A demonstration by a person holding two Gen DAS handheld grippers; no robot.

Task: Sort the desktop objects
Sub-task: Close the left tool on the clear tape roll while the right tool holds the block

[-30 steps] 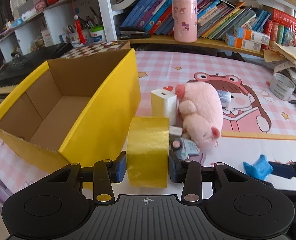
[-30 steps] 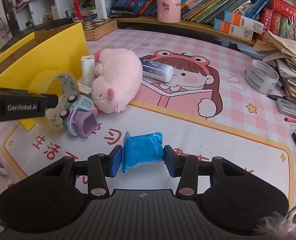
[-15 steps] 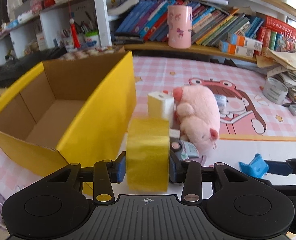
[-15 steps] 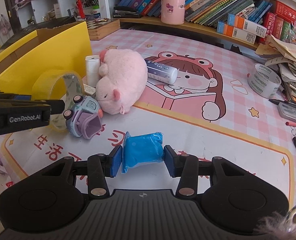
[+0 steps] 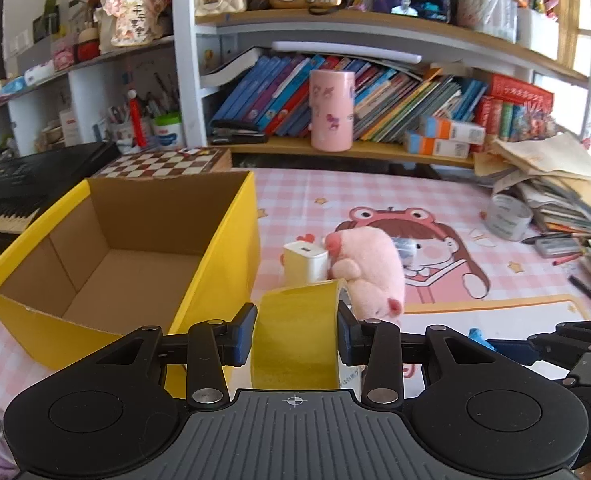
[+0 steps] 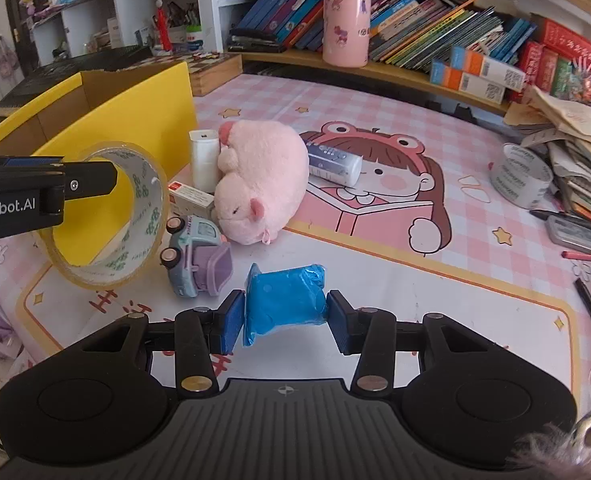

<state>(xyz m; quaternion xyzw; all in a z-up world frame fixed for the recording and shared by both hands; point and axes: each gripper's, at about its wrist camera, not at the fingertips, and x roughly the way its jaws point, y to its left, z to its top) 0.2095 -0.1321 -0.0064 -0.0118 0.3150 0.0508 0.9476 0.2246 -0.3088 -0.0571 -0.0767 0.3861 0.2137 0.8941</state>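
Lifted since before, our left gripper [image 5: 295,334] clamps the tape roll [image 5: 297,336] above the pink-checked tabletop [image 5: 375,192], bookshelves [image 5: 375,92] ahead, while our right gripper [image 6: 282,320] clamps the blue packet [image 6: 283,300].

The bench [image 6: 375,92] wears a pink checked mat with a cartoon girl printed on it. On it stand a yellow box [image 5: 231,248], a pink plush pig [image 6: 259,184], a white charger [image 6: 203,160] touching the pig, a toy car [image 6: 197,256], a small carton [image 6: 189,198], a grey cylinder [image 6: 333,162] and a tape roll [image 6: 521,174] beside stacked papers [image 6: 575,128].
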